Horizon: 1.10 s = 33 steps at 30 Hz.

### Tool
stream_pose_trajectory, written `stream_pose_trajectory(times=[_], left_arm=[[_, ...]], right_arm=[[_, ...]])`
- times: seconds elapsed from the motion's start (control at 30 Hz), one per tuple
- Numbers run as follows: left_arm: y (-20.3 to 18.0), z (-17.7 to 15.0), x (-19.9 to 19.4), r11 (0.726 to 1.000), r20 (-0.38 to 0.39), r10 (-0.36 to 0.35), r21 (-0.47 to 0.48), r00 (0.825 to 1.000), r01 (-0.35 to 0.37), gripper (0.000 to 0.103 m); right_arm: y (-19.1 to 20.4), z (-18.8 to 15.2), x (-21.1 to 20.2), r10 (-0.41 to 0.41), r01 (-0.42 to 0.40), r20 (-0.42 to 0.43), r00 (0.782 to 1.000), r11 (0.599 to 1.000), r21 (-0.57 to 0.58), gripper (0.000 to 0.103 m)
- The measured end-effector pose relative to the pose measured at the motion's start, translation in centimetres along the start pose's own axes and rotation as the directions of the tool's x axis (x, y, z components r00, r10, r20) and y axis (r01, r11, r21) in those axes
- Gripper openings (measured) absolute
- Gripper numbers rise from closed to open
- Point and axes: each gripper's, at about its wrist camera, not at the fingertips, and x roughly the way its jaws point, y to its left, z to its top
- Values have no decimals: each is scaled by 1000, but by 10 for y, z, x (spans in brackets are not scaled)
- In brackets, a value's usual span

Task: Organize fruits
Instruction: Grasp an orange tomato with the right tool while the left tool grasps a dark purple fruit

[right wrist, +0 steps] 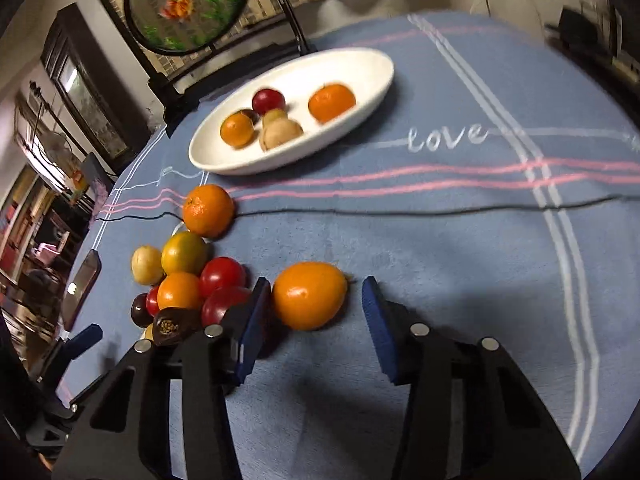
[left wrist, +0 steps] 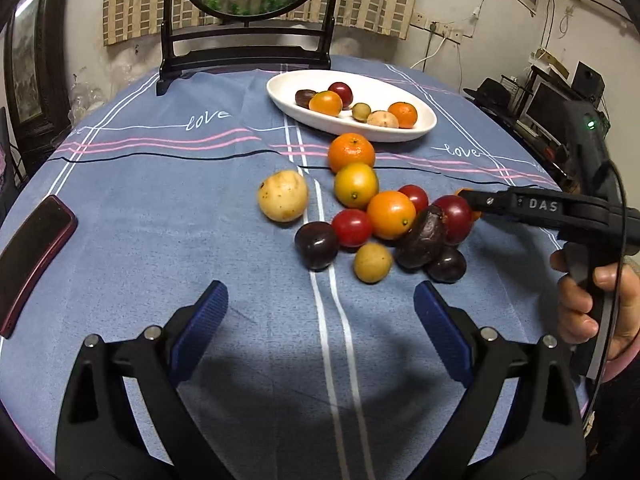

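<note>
Round desk under a blue striped cloth (left wrist: 160, 208) with "love" lettering. White oval ceramic dish (left wrist: 424, 128) sits toward the far side, holding six small fruits: two orange, one red, one dark, one small yellow-green, one pale tan.

Left on the cloth, a loose cluster in front of the dish: a large orange mandarin (left wrist: 351, 153) nearest the dish, a yellow-orange round fruit (left wrist: 356, 185) touching it, a pale yellow speckled fruit (left wrist: 283, 196) slightly apart to the left, then red, orange and dark purple pieces packed together, including a wrinkled dark passion fruit (left wrist: 422, 240). Roughly a dozen pieces are not yet in the dish, so I judge the task about one third done.

Right gripper (right wrist: 316, 300): jaws partly closed around a smooth orange oval fruit (right wrist: 309, 295) at the right edge of the cluster. One pad sits against or just beside the fruit; a clear gap shows on the other side, so no grip yet. The fruit rests on the cloth.

Left gripper (left wrist: 320, 312): jaws wide apart, empty, hovering over bare cloth short of the cluster.

A dark red-edged phone (left wrist: 36, 264) lies at the desk's left edge, clear of the work.
</note>
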Motion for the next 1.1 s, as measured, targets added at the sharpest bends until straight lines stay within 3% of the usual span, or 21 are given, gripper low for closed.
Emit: stream_pose_trajectory(times=[0.07, 0.13, 0.33, 0.37, 0.43, 0.53, 0.8, 1.0, 1.1], left_arm=[[1, 0, 0, 1000, 0, -5, -7, 1000, 5, 96], [1, 0, 0, 1000, -1, -6, -7, 1000, 6, 96], [-9, 4, -2, 998, 27, -38, 45, 999, 37, 94], [-14, 6, -2, 996, 37, -54, 68, 998, 52, 92], [-23, 10, 2, 992, 29, -70, 109, 997, 67, 73], [-43, 18, 12, 978, -1, -98, 185, 995, 96, 55], [-66, 32, 37, 963, -67, -152, 214, 986, 163, 42], [-69, 32, 45, 962, -84, -157, 210, 984, 172, 40], [-64, 30, 43, 967, -80, -160, 189, 984, 172, 31]], right_arm=[[1, 1, 0, -2, 2, 0, 1000, 1000, -5, 48], [3, 1, 2, 31, -31, -4, 1000, 999, -6, 39], [-3, -1, -9, 56, -57, 38, 998, 998, 14, 38], [-3, 0, -12, 52, -53, 54, 997, 999, 9, 38], [-1, 1, -19, 41, -41, 85, 996, 999, -3, 38], [0, 1, -24, 54, -53, 98, 994, 999, -12, 38], [-1, -1, -32, 78, -77, 110, 991, 997, -17, 38], [-1, -1, -37, 100, -99, 124, 987, 995, -16, 38], [0, -2, -39, 107, -106, 124, 986, 994, -17, 38]])
